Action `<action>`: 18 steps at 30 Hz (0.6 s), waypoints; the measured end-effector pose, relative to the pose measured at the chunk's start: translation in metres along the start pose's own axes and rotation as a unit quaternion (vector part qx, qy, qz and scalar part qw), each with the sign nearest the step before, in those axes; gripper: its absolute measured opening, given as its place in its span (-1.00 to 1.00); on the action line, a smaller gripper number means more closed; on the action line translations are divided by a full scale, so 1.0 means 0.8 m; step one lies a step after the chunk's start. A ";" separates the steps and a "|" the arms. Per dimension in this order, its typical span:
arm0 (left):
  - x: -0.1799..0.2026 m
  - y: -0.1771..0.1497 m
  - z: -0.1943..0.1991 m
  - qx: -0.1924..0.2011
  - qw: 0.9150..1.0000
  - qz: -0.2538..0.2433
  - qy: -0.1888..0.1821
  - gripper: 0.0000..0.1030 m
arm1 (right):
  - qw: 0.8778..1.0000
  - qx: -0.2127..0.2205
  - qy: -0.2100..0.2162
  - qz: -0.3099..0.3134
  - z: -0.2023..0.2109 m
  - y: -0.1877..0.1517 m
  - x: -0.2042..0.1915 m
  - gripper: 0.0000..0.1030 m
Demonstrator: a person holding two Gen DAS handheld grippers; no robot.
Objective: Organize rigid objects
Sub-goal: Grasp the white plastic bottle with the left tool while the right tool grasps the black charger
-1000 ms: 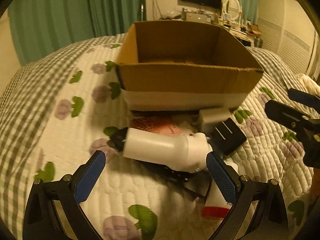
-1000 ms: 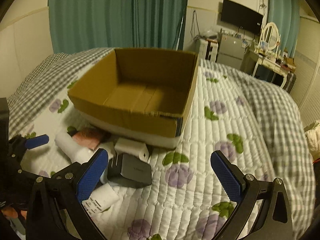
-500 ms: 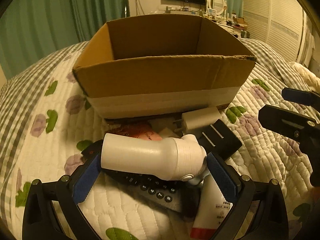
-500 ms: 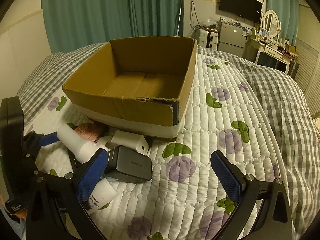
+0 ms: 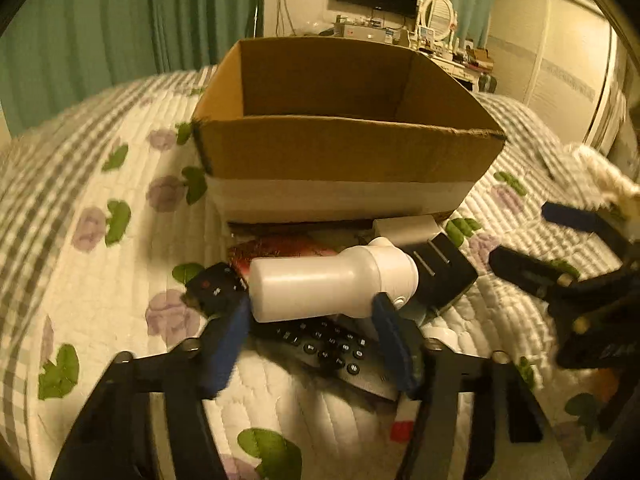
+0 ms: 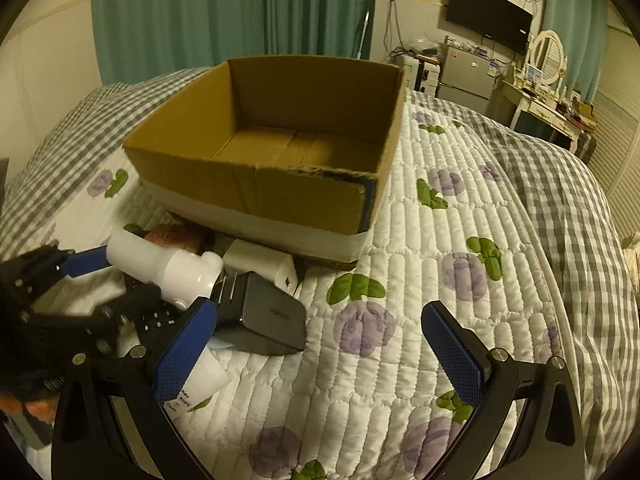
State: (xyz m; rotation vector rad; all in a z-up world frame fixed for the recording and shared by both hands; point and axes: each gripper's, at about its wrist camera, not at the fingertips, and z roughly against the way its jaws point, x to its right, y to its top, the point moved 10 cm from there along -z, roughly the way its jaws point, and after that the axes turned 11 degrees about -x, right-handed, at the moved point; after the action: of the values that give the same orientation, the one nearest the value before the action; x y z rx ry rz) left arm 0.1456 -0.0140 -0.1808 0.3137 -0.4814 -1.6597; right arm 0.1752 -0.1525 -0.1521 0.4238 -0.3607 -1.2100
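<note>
Two tools are in your hands. Your left tool has its blue pads closed on a white bottle, which lies sideways between them, its base to the left and its cap end to the right. In the right wrist view the same bottle is lifted a little above the pile. Your right tool is wide open and holds nothing; it hangs over the quilt just right of the pile, and in the left wrist view you see it at the right edge, blurred.

Under the bottle lies a black remote control with small round buttons. Beside it are a black charger with metal prongs, a white charger, a red packet and a white tube with small print that you cannot read from here.

Behind the pile, touching it or almost, stands an open cardboard box with a white band along the bottom; its floor is bare.

All this rests on a bed with a white quilt printed with purple flowers and green leaves, and grey check cloth at the sides. Around the room you have green curtains, a wall television, a small fridge and a dressing table with an oval mirror.
</note>
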 end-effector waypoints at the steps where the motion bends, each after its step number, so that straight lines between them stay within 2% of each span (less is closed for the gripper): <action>1: -0.004 -0.001 0.000 -0.001 1.000 0.004 -0.001 -0.02 | 1.000 -0.002 0.001 0.004 -0.002 -0.001 -0.003 1.00; 5: -0.006 -0.003 0.000 -0.005 1.000 0.003 -0.010 -0.04 | 1.000 -0.012 0.004 0.021 -0.010 -0.005 -0.015 1.00; 10: -0.008 -0.007 -0.001 -0.015 1.000 -0.017 0.009 0.04 | 0.998 -0.031 0.013 0.047 -0.024 -0.007 -0.029 0.99; 12: -0.012 -0.006 0.002 -0.016 1.000 -0.019 0.017 0.12 | 0.997 -0.046 0.013 0.060 -0.036 -0.009 -0.037 0.90; 13: -0.015 -0.005 0.005 -0.014 0.999 -0.021 0.024 0.18 | 0.996 -0.054 0.011 0.065 -0.043 -0.010 -0.040 0.79; 15: -0.021 -0.003 0.010 -0.012 0.999 -0.026 0.035 0.28 | 0.995 -0.070 0.019 0.074 -0.058 -0.014 -0.051 0.74; 17: -0.024 0.000 0.014 -0.010 0.998 -0.036 0.043 0.29 | 0.993 -0.080 0.012 0.085 -0.069 -0.016 -0.057 0.49; 18: -0.024 0.001 0.016 -0.010 0.998 -0.043 0.047 0.29 | 0.992 -0.085 0.009 0.091 -0.074 -0.018 -0.061 0.44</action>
State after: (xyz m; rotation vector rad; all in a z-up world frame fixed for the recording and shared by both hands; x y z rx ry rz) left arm 0.1434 0.0064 -0.1708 0.4007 -0.3840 -1.7246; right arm 0.1766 -0.1030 -0.2123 0.2487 -0.2728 -1.0481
